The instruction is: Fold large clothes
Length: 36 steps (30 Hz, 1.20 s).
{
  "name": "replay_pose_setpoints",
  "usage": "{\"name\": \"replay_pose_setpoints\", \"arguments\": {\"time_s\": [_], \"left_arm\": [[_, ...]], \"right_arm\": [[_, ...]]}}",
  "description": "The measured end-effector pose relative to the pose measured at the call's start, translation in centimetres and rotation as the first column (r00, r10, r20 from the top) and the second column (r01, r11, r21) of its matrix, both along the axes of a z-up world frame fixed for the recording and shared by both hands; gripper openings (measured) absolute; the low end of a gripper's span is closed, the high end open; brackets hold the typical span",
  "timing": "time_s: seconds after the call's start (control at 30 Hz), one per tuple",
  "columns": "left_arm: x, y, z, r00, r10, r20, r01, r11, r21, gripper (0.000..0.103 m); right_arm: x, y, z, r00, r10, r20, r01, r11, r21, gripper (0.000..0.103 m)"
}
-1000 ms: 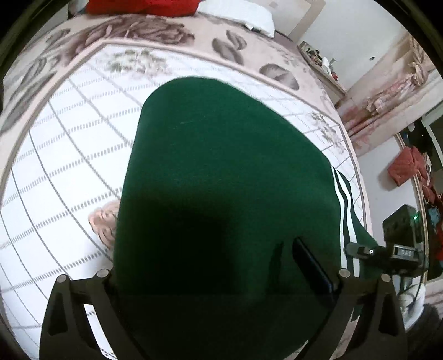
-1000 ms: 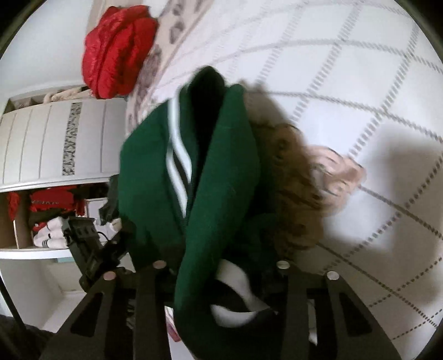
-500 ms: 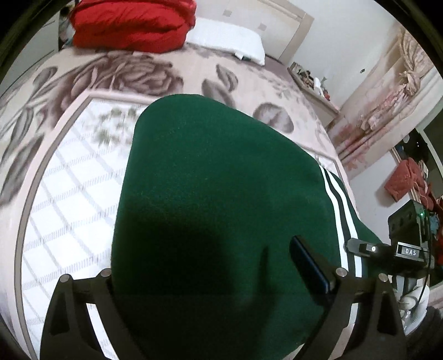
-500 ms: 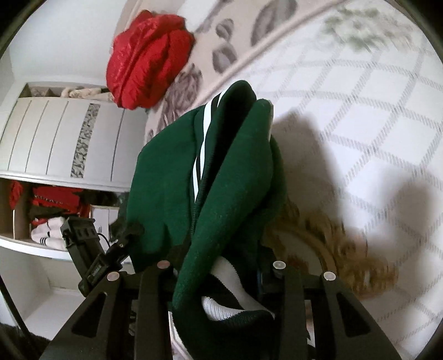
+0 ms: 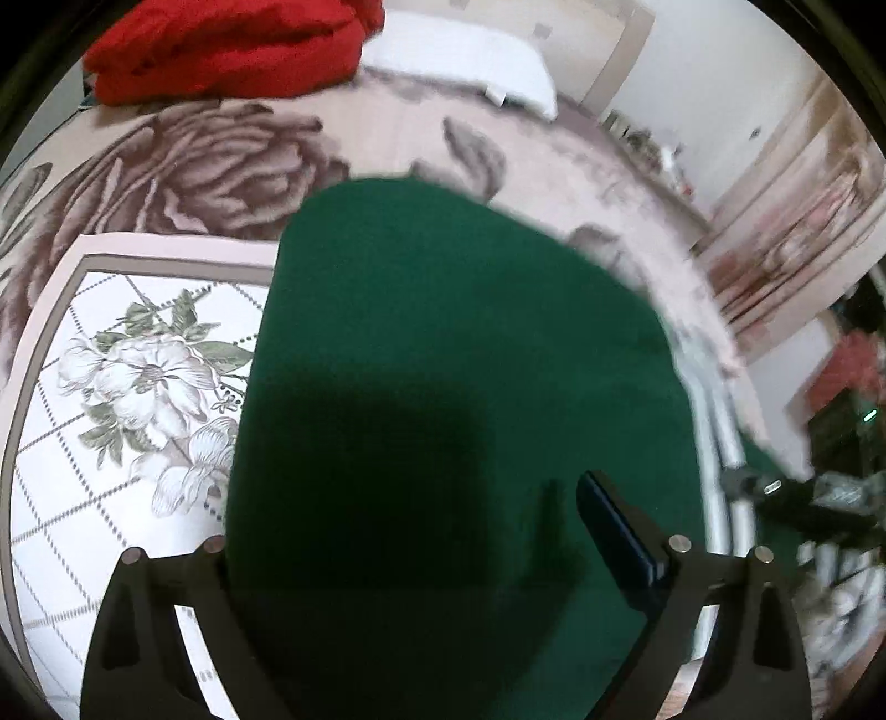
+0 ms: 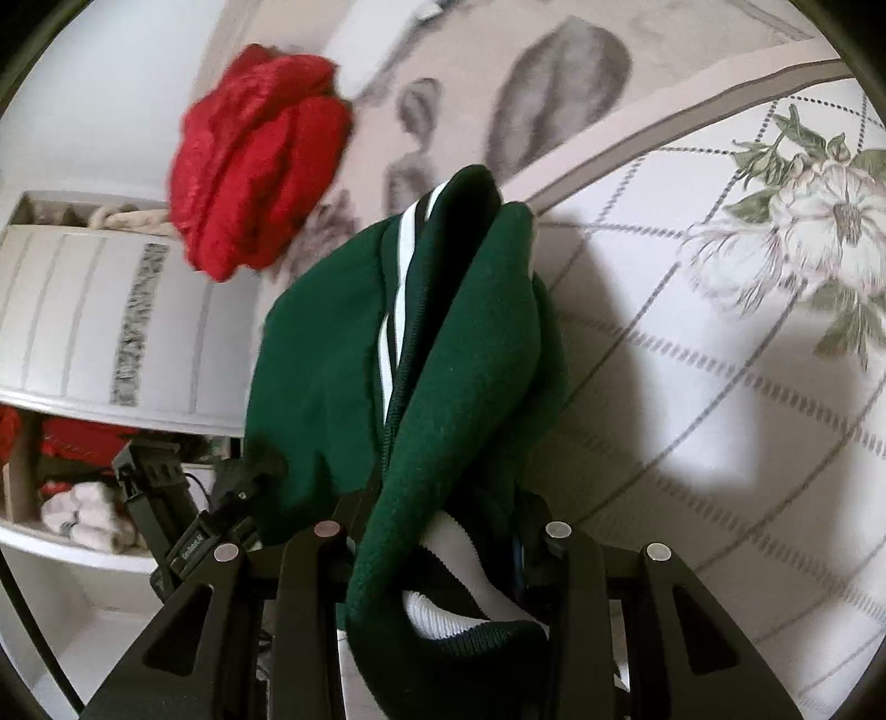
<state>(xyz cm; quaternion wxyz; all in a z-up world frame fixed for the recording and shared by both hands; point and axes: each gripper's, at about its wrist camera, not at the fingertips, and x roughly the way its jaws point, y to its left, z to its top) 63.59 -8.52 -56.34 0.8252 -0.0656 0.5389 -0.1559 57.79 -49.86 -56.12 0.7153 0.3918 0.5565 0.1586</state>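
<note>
A dark green garment (image 5: 443,399) with white side stripes (image 5: 720,443) hangs over the bed and fills the left wrist view. My left gripper (image 5: 443,565) has wide-set jaws; the cloth drapes between them and hides the left finger, and one dark fingertip (image 5: 614,526) shows on top of the cloth. In the right wrist view the same garment (image 6: 459,354) is bunched, with white ribbed trim (image 6: 443,609) near the jaws. My right gripper (image 6: 437,543) is shut on this bunched cloth and holds it above the bed.
The bed has a floral blanket (image 5: 138,365) with a white grid panel (image 6: 720,387). A red folded quilt (image 5: 232,44) and a white pillow (image 5: 459,61) lie at the headboard. A white wardrobe (image 6: 99,310) with shelves stands beside the bed.
Both grippers have carried the green garment toward the head of the bed; the red quilt and rose border now appear closer. The grips look unchanged.
</note>
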Motion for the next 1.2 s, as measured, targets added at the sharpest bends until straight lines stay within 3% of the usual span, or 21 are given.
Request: {"name": "replay_pose_setpoints", "arguments": {"time_s": [0.07, 0.13, 0.2, 0.27, 0.37, 0.47, 0.5, 0.57, 0.63, 0.77, 0.93, 1.2], "left_arm": [[0.1, -0.2, -1.6, 1.0, -0.015, -0.021, 0.016, 0.998, 0.054, 0.095], [-0.5, -0.1, -2.1, 0.999, -0.025, -0.024, 0.026, 0.997, 0.074, 0.096], [-1.2, -0.1, -1.6, 1.0, -0.018, -0.023, 0.02, 0.996, 0.089, 0.096], [-2.4, 0.1, -0.5, 1.0, 0.01, -0.002, -0.01, 0.992, 0.124, 0.096], [-4.7, -0.1, 1.9, 0.997, 0.032, 0.076, -0.046, 0.98, 0.194, 0.096], [-7.8, -0.7, 4.8, 0.987, 0.038, 0.157, -0.082, 0.955, 0.285, 0.1], [-9.0, -1.1, 5.9, 0.985, 0.038, 0.166, -0.091, 0.942, 0.324, 0.101], [-11.5, -1.4, 8.4, 0.978, 0.05, 0.202, -0.121, 0.928, 0.353, 0.101], [-13.5, -1.2, 10.8, 0.972, 0.058, 0.229, -0.135, 0.932, 0.338, 0.101], [-18.3, -1.1, 17.7, 0.972, 0.072, 0.223, -0.129, 0.959, 0.254, 0.103], [-24.0, -1.5, 26.3, 0.96, 0.096, 0.263, -0.159, 0.96, 0.232, 0.103], [-33.9, -0.9, 38.8, 0.938, 0.149, 0.312, -0.219, 0.954, 0.203, 0.103]], "right_arm": [[0.8, -0.5, -1.1, 1.0, -0.006, -0.018, 0.006, 1.0, -0.017, 0.036], [1.2, -0.8, -1.9, 0.998, -0.003, -0.058, 0.0, 0.999, -0.048, 0.043], [1.3, -0.2, -1.8, 0.995, 0.008, -0.102, -0.026, 0.984, -0.179, 0.07], [0.9, 1.0, -1.2, 0.993, 0.02, -0.114, -0.054, 0.952, -0.301, 0.075], [-0.8, 3.3, 0.6, 0.99, 0.016, -0.143, -0.088, 0.854, -0.513, 0.095], [-3.6, 5.9, 3.2, 0.993, 0.0, -0.121, -0.085, 0.712, -0.697, 0.102], [-4.6, 6.5, 4.1, 0.994, -0.003, -0.107, -0.075, 0.691, -0.719, 0.102], [-7.1, 8.2, 6.8, 0.998, 0.0, -0.064, -0.049, 0.636, -0.77, 0.103], [-9.3, 9.6, 9.7, 1.0, 0.006, -0.014, -0.015, 0.599, -0.801, 0.103], [-13.8, 10.2, 16.5, 0.997, -0.062, 0.054, 0.08, 0.584, -0.808, 0.103], [-19.4, 11.2, 25.9, 0.988, -0.071, 0.137, 0.154, 0.513, -0.844, 0.103], [-30.6, 13.7, 41.6, 0.971, -0.009, 0.241, 0.215, 0.484, -0.848, 0.103]]}}
